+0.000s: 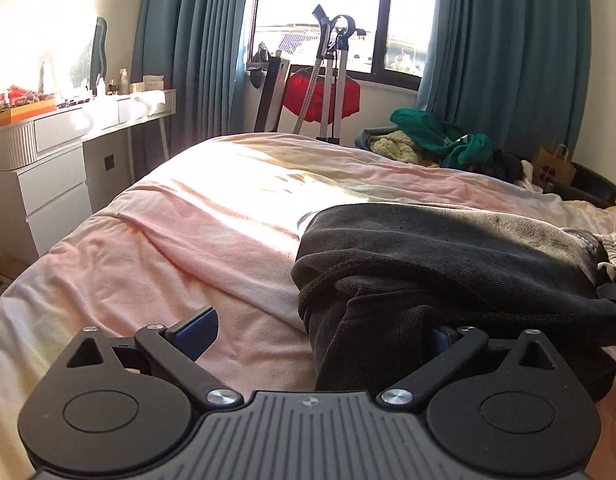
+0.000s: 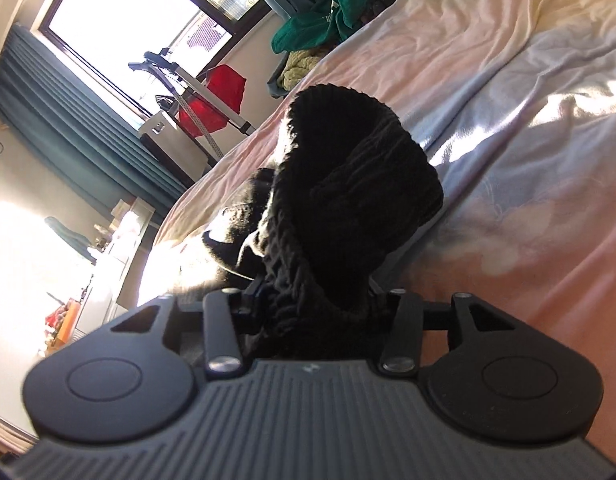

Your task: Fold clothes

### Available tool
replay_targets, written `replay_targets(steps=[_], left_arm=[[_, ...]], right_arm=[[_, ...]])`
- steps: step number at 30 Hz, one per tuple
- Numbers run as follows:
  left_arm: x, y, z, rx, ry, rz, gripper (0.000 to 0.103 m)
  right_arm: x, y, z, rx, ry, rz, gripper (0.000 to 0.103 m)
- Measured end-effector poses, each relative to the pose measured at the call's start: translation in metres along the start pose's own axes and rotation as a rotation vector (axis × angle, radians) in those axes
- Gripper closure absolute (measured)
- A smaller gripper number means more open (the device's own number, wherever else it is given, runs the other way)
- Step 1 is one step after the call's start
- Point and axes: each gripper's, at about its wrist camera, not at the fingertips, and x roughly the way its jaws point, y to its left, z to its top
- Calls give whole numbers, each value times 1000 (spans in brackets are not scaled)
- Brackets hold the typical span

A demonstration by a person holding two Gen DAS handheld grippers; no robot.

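Garment [image 1: 448, 264] on bed [image 1: 187, 248]

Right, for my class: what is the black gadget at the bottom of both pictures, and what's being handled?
No robot: a person holds a two-finger gripper in each hand, each with a camera looking along its fingers. One picture is from the left gripper, open, with a dark garment draped over one finger. The other is from the right gripper, with black knit bunched between its fingers; whether it pinches, I cannot tell. The clothes lie on a pink bedspread.
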Motion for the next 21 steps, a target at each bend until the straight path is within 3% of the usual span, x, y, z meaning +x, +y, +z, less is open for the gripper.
replay_targets(steps=[2,4,6,12,14,15,17,21], left_arm=[[-1,7,1,-34,23,-24,9],[-5,9,1,-49,37,-42,14],[-10,10,1,-62,47,-59,16],[-30,29,4,-202,88,-179,14],[-38,37,9,-253,53,-222,1],[-42,40,12,-274,32,-243,0],[-40,45,20,-306,21,-312,0],[-4,41,25,-387,84,-338,0]], right_arm=[[4,-3,-5,22,42,-25,25],[8,-5,-12,52,90,6,24],[14,-6,-17,58,120,24,15],[34,-10,-23,93,126,77,12],[32,-5,-21,83,116,86,11],[29,-2,-21,75,106,103,11],[22,6,-21,58,81,140,11],[17,12,-28,50,53,130,12]])
